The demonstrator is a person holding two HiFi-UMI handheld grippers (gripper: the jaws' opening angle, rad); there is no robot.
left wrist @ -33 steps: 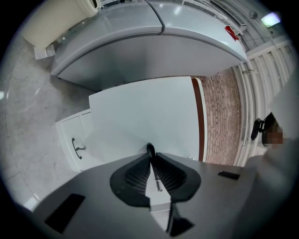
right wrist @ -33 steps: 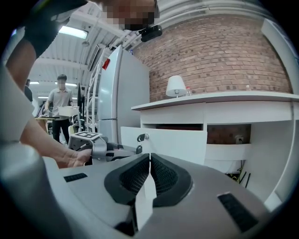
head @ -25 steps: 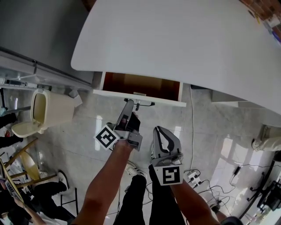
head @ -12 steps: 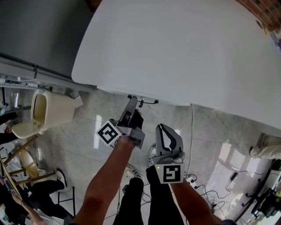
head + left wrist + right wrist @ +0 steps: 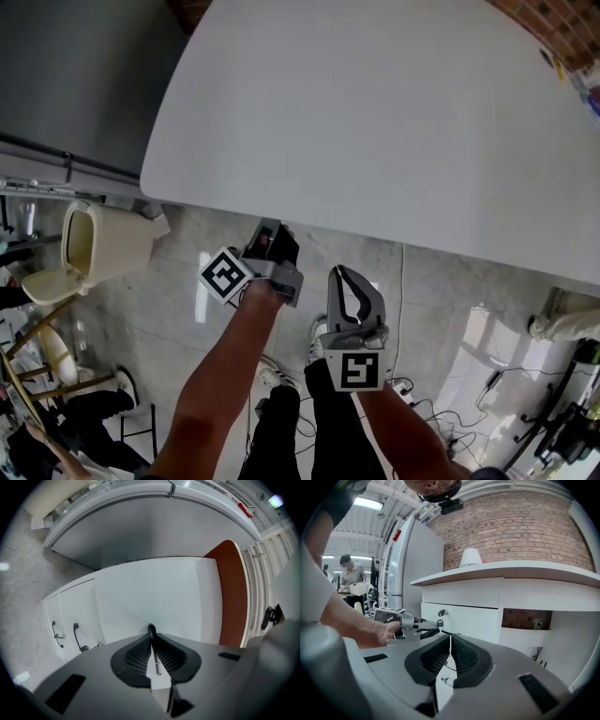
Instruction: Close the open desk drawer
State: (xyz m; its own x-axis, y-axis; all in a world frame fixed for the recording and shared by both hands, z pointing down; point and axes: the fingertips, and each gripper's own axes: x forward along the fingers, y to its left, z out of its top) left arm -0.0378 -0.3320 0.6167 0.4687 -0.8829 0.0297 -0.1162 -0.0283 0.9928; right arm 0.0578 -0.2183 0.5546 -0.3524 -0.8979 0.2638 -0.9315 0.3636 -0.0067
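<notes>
In the head view the drawer is hidden under the white desk top (image 5: 375,122). My left gripper (image 5: 270,231) reaches level beneath the desk's edge. In the left gripper view the left gripper (image 5: 152,648) is shut on the drawer's thin black handle (image 5: 151,630), with the white drawer front (image 5: 154,597) filling the view behind. The right gripper view shows that drawer front (image 5: 464,620), with a key lock (image 5: 439,612), and the left gripper (image 5: 433,631) at its handle. My right gripper (image 5: 450,653) is shut and empty. It hangs back from the desk over the floor (image 5: 345,281).
A cream bin (image 5: 98,244) stands on the floor at the left, with chairs (image 5: 47,347) below it. A power strip and cables (image 5: 403,384) lie on the tiles. Cabinet doors with black handles (image 5: 77,637) are beside the drawer. A person (image 5: 349,573) stands far off.
The drawer has slid in under the desk top, so its brown inside no longer shows. My left gripper moved toward the desk with the handle. The right gripper followed a little.
</notes>
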